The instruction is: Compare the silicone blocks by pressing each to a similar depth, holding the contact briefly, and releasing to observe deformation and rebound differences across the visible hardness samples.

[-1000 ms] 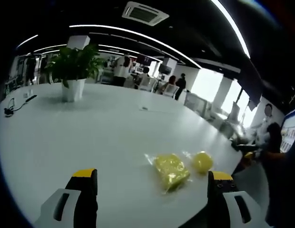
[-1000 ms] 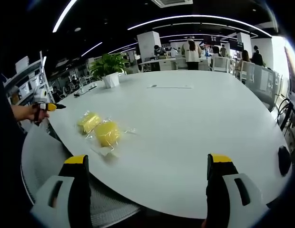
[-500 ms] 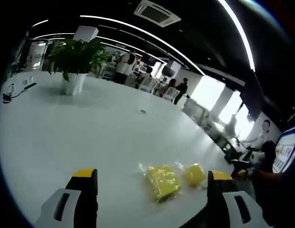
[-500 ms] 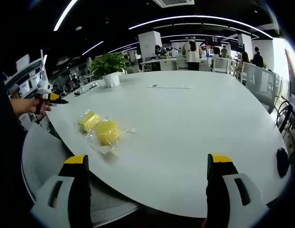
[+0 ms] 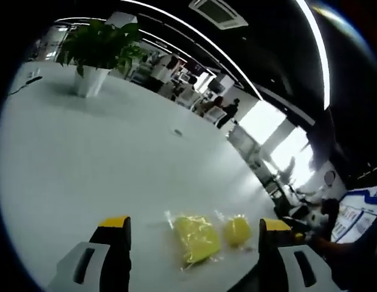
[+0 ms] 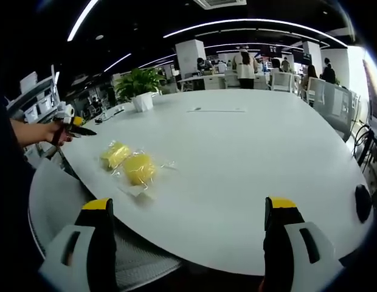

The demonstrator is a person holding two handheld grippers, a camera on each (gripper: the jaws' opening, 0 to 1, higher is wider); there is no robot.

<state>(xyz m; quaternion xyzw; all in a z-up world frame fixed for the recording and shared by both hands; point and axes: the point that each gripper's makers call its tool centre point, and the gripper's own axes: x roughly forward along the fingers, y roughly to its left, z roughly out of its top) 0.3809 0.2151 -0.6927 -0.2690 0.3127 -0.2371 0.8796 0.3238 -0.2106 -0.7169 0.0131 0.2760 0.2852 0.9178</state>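
White table (image 5: 85,158) bears bagged silicone blocks (image 5: 196,237) between left claw (image 5: 191,243) jaws.

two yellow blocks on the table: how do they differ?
In the left gripper view, the left block looks larger and squarish, the right block smaller and rounder. In the right gripper view, the right block lies nearer the table edge. Both are yellow, in clear wrap, side by side, untouched.

glossy plastic-wrapped blocks (image 6: 131,164), smooth table (image 6: 249,164)

Open office: large white surface (image 6: 249,176), potted plant (image 6: 138,88), white columns (image 6: 190,58), dark ceiling with light strips (image 6: 255,23), bright windows (image 5: 280,143)
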